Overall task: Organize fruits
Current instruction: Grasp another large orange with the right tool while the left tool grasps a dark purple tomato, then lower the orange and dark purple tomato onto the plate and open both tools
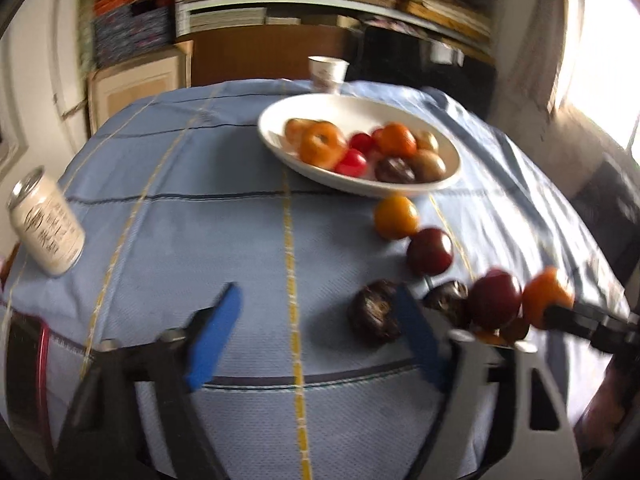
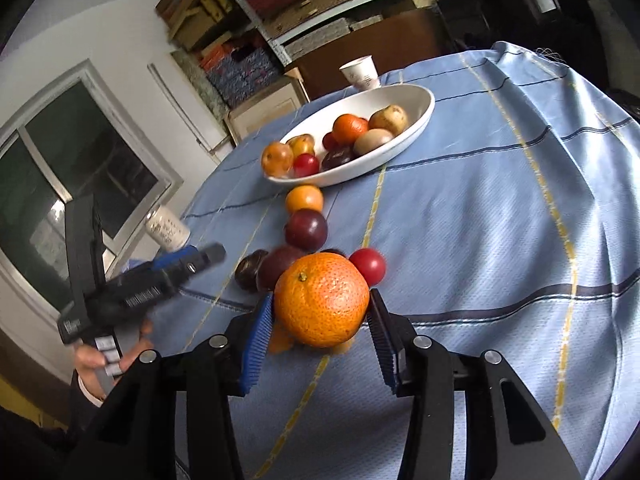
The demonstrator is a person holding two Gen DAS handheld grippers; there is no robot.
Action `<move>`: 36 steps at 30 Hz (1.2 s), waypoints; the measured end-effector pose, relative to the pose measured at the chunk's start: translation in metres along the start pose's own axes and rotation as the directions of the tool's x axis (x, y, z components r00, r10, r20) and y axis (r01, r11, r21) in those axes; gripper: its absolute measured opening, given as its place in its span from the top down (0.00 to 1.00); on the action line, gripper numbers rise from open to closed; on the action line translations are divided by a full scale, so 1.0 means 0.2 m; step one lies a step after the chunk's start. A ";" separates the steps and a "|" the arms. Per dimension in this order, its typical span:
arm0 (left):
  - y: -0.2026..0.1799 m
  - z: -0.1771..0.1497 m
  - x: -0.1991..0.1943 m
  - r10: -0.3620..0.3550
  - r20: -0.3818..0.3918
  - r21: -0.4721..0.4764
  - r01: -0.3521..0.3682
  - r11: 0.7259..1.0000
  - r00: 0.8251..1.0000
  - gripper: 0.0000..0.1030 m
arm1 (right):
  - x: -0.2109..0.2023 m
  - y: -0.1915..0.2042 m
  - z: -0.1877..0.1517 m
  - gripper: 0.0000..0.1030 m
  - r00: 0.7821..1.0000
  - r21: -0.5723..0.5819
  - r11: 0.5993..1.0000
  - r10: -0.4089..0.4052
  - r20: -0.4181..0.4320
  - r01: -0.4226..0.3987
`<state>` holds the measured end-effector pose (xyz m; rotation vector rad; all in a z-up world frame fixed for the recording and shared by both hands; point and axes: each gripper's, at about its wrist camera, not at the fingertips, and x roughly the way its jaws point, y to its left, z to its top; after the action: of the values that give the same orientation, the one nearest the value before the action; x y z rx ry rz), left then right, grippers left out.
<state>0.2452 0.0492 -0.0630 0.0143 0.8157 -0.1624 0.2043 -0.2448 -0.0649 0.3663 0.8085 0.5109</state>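
A white oval bowl [image 1: 280, 144] [image 2: 416, 122] holds several fruits: oranges, red plums, dark ones and brownish ones. In front of it a line of loose fruit lies on the blue cloth: an orange [image 1: 396, 217] [image 2: 305, 199], a dark red plum [image 1: 430, 251] [image 2: 306, 229], more plums and a dark wrinkled fruit [image 1: 374, 312]. My right gripper [image 2: 322, 316] is shut on a large orange [image 2: 322, 300] [image 1: 547, 294], held just above the cloth. My left gripper [image 1: 316, 320] is open and empty, low over the cloth, its right finger beside the wrinkled fruit.
A white drink can [image 1: 47, 229] [image 2: 168, 228] stands at the table's left edge. A paper cup [image 1: 327, 73] [image 2: 361, 72] stands behind the bowl. Shelves with stacked boxes line the back wall. The table is draped in a blue striped cloth [image 1: 200, 240].
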 end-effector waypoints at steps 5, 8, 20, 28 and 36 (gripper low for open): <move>-0.04 -0.01 0.04 -0.055 -0.033 0.039 0.056 0.998 0.998 0.47 | 0.00 -0.03 0.00 0.54 1.000 0.023 1.000 0.009 -0.003 -0.009; -0.05 -0.02 0.06 -0.112 -0.059 0.031 0.114 0.993 0.992 0.47 | 0.00 -0.02 0.01 0.54 1.000 0.017 1.000 0.009 0.001 -0.009; -0.12 -0.01 0.17 -0.133 -0.128 0.050 0.140 0.989 0.983 0.49 | -0.02 -0.02 0.00 0.54 1.000 0.022 1.000 0.017 0.005 -0.017; -0.11 -0.01 0.18 -0.141 -0.135 0.043 0.148 0.988 0.981 0.60 | -0.03 -0.02 0.00 0.54 1.000 0.019 1.000 -0.002 0.017 0.002; -0.06 -0.01 0.14 -0.140 -0.116 -0.030 0.138 0.990 0.983 0.60 | -0.04 -0.01 0.00 0.54 0.997 -0.012 0.999 -0.047 0.055 0.047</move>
<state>0.2603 0.0334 -0.0843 -0.0543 0.9367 -0.2865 0.1995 -0.2504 -0.0616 0.3468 0.7591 0.4602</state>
